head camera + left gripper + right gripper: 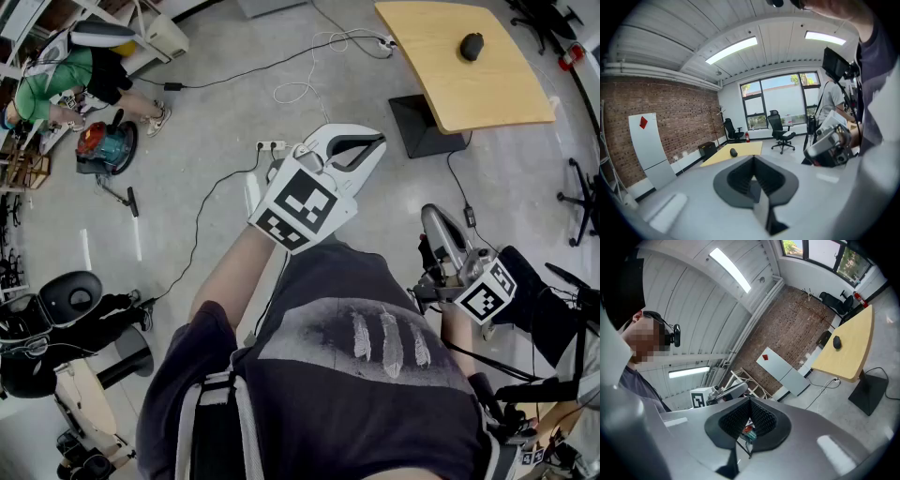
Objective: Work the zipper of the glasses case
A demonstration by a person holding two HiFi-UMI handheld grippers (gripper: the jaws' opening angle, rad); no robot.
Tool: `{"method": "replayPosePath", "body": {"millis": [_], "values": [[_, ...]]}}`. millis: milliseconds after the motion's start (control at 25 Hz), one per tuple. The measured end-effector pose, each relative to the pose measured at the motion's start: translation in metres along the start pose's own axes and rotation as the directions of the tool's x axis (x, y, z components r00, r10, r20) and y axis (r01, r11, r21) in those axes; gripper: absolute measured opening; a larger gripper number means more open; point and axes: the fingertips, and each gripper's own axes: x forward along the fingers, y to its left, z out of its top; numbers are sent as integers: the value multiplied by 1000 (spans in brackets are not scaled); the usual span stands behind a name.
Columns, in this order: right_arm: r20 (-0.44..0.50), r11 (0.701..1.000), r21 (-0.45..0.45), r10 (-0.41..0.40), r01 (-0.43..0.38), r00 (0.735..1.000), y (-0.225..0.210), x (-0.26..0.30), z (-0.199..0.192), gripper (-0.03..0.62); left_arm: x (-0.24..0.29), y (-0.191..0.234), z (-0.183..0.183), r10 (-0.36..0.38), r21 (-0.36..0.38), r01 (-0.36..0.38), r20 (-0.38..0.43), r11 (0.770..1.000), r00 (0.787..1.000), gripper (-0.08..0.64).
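**Glasses case out on the table, both grippers closed and empty**

A small dark object (472,45), probably the glasses case though too small to be sure, lies alone on the light wooden table (487,94). It sits near one end and in from every edge, with bare wood all round it. Whether its zipper is open cannot be made out.

Both grippers are well apart from it, held close to the person's body over the grey floor (216,103). The left gripper (359,148) points roughly toward the table, its jaws pressed together with nothing between them. The right gripper (441,234) sits lower at the person's side, its jaws likewise closed on nothing.

Between grippers and table the floor is open, crossed by loose cables (300,66) and a power strip (270,145). The table's black foot (422,122) stands under its near edge.
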Motion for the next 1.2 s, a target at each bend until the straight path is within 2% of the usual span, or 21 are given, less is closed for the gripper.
{"method": "replayPosePath", "body": {"millis": [160, 400, 640, 760, 960, 1040, 1200], "values": [[14, 999, -20, -27, 28, 1000, -7, 40, 3, 2, 13, 29, -6, -61, 83, 61, -12, 995, 998, 2], [-40, 998, -55, -41, 39, 998, 3, 122, -2, 2, 3, 90, -21, -114, 66, 112, 22, 991, 993, 2], [-44, 992, -70, -112, 109, 993, 3, 200, -13, 2, -17, 158, -43, -143, 88, 138, 62, 987, 988, 2], [-45, 990, -81, -120, 117, 992, -8, 219, -8, 2, -12, 176, -57, -160, 36, 158, 67, 987, 985, 2], [-17, 989, -72, -127, 126, 992, -48, 212, 20, 2, 31, 188, -61, -128, -68, 134, 96, 989, 987, 0], [-2, 990, -51, -133, 132, 991, -60, 221, 27, 2, 37, 203, -64, -122, -90, 131, 96, 987, 988, 0], [22, 993, -10, -113, 114, 993, -46, 238, 25, 2, 15, 217, -66, -121, -100, 131, 100, 986, 988, 0]]}}
